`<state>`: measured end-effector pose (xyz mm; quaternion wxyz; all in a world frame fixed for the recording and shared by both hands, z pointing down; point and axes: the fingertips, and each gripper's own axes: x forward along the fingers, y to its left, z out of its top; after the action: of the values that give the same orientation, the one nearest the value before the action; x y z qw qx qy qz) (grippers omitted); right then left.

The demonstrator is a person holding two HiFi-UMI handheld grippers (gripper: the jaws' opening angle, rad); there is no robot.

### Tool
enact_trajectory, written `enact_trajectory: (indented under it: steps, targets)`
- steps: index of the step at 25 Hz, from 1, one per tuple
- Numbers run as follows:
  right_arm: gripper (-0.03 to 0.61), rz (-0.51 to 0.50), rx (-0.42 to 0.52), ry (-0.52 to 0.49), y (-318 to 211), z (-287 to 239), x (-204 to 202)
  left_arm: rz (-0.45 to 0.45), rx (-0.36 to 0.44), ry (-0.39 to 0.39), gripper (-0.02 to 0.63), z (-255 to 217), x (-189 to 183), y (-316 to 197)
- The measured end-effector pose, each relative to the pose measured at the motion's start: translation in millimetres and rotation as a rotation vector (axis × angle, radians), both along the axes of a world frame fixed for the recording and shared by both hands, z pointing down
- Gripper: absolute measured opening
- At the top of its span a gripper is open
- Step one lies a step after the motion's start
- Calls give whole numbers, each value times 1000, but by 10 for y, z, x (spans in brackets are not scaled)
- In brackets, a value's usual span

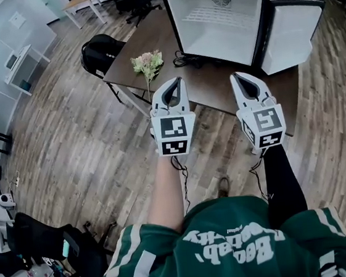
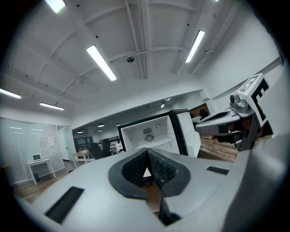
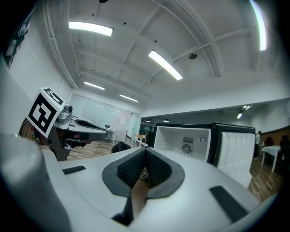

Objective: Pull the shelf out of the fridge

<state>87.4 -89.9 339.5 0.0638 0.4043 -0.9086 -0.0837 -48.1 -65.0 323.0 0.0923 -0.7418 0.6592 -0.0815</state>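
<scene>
The fridge [image 1: 219,24] stands on the table [image 1: 214,93] straight ahead of me, beyond both tips, with its door [image 1: 291,34] swung wide to the right, so the opening faces me. Both tongs point level at it from the near side of the table, well short of the cabinet.

The left tongs [image 1: 177,84] are closed tip to tip with nothing between the pads. The right tongs [image 1: 238,79] are the same, shut and empty.

The shelf [image 1: 215,15] lies inside the white cavity, and its long axis runs side to side, across my line of reach. Its front edge is therefore what I would meet first. The right tongs sit roughly in front of the middle of the opening. The left tongs line up nearer its left wall. I judge the right the better placed, though neither is clearly closer.

The shelf itself is hard to read. From the head view I see only faint lines across the bright interior, and I take those for it, perhaps wrongly. In the left gripper view it looks like a pale ledge under the fan grille. The flowers [image 1: 147,63] stand on the table's left corner, clear of my path.
</scene>
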Motion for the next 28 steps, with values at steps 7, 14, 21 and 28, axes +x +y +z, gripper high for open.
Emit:
enact_trajectory:
  steps: [7,14,21,28]
  targets:
    - [9,1,10,8,-378,17,97,-2,0,-4,15,9,100,-382]
    - [9,6,3,-1,-593,28,146,4,-1,-4,15,42,168,-608]
    - [9,8,-7,24,-728,146,134,16,-2,5,15,88,175,-775]
    - [9,49,8,55,-1115,181,41,41,31,11,15,69,77,-1242]
